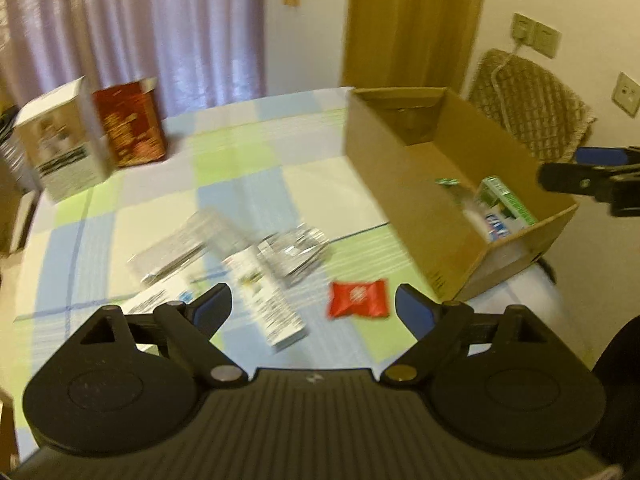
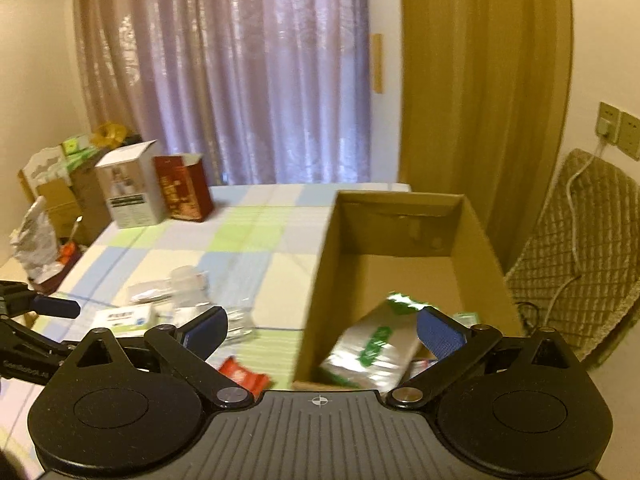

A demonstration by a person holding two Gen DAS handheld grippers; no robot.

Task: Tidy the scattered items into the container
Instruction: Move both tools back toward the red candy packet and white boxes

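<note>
An open cardboard box (image 1: 404, 184) (image 2: 320, 272) stands at the right of a checked tablecloth, with a silver-green packet (image 2: 372, 348) (image 1: 504, 196) lying inside. My left gripper (image 1: 314, 306) hovers open above the scattered items: a red sachet (image 1: 358, 299) between its fingers' line, a white carton (image 1: 266, 300), a foil pack (image 1: 294, 254) and a clear bag (image 1: 180, 248). My right gripper (image 2: 322, 334) is open over the box's near edge, nothing between its fingers. In the right wrist view the red sachet (image 2: 242, 374) lies just left of the box. The right gripper's tip (image 1: 580, 178) shows at the left view's right edge.
A white carton (image 1: 64, 140) (image 2: 130, 188) and a dark red box (image 1: 132, 124) (image 2: 182, 188) stand upright at the table's far left. A quilted chair (image 2: 580, 256) sits right of the box by a wall. Clutter (image 2: 44, 240) fills a side surface on the left.
</note>
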